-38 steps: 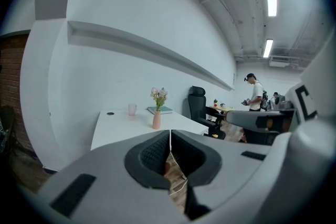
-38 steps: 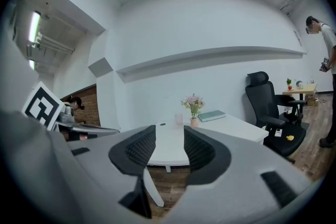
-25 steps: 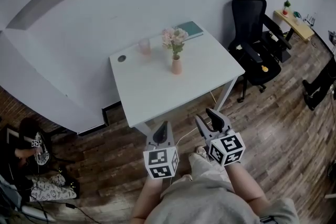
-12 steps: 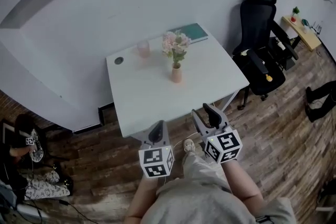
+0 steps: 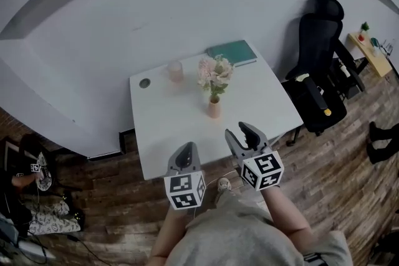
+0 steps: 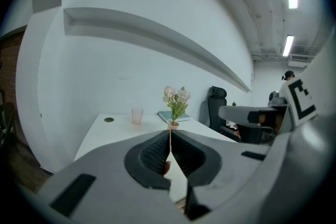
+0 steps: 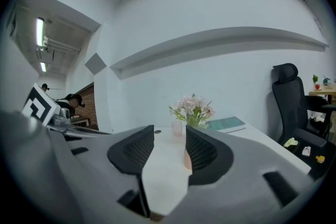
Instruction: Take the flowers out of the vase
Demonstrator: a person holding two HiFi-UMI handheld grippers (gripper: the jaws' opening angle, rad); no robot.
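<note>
**Flowers dead ahead, right gripper the nearer**

The vase (image 5: 214,109) stands near the middle of the white table (image 5: 163,140), the flowers (image 5: 215,70) upright in it, stems running straight up. It lies ahead of both tools and between their lines: off to the front-left of the right gripper (image 5: 243,133) and to the front-right of the left gripper (image 5: 185,151). Both are well apart from it, about at the table's near edge. The right one looks the nearer, and its own view shows the vase through the gap between its jaws, close to the right-hand jaw, with the blooms above. Those jaws are apart and opening, nothing between them. The left gripper's jaws are closed together on nothing. Both tools point nearly level, tipped a little down, side by side in front of the person. My judgement: the right gripper's side-to-side gap suits the upright stems; it needs to go forward and a touch left
</note>
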